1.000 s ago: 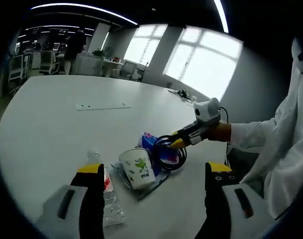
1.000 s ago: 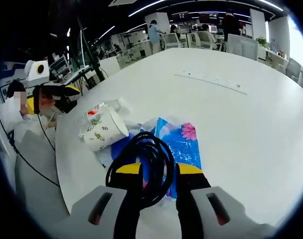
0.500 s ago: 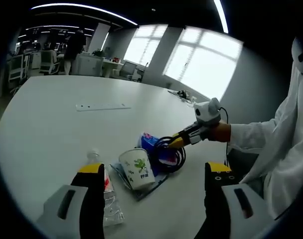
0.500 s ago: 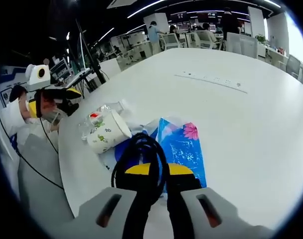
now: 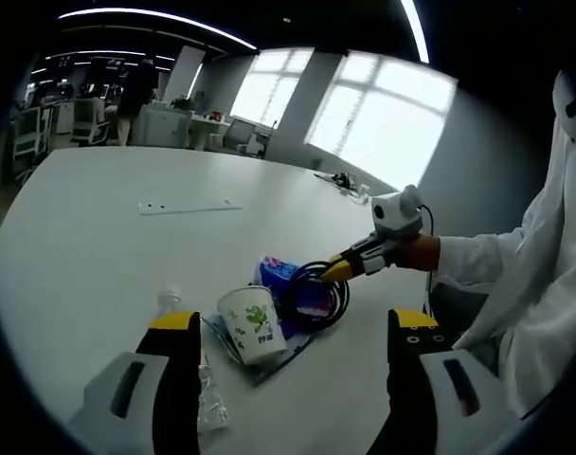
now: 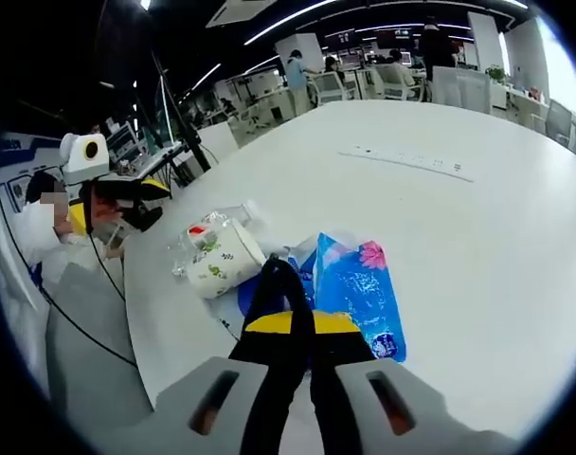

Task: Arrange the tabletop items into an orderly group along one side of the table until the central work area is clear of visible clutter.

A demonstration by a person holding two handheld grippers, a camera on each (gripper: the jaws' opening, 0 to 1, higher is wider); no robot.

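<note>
While a person in a white coat sleeve [image 5: 515, 275] reaches in from the right of the left gripper view, a broad white oval table [image 5: 99, 237] spreads toward the far side of an open office, with a flat white strip [image 5: 184, 205] lying well apart from the clutter, out on the table's far half. On the near part of the table, a blue floral plastic packet [image 6: 356, 286] lies flat, its pink flower print facing up in the right gripper view, and a white paper cup with a green leaf print [image 5: 249, 324] lies tipped on its side, touching the packet's edge. Just beside the cup, on its left in the left gripper view, a crumpled clear plastic bottle with a red label [image 5: 206, 393] lies flat between the cup and the left jaw. A coiled black cable [image 5: 318, 296] sits on top of the blue packet. The right gripper [image 6: 295, 321], with yellow-tipped black jaws, has those jaws pressed together on a loop of the cable, which runs up between them in the right gripper view; in the left gripper view the same tool reaches the coil from the right. The left gripper [image 5: 286, 327] hangs over the table's near edge with its yellow-tipped jaws wide apart and nothing between them, the cup and bottle lying just beyond.
</note>
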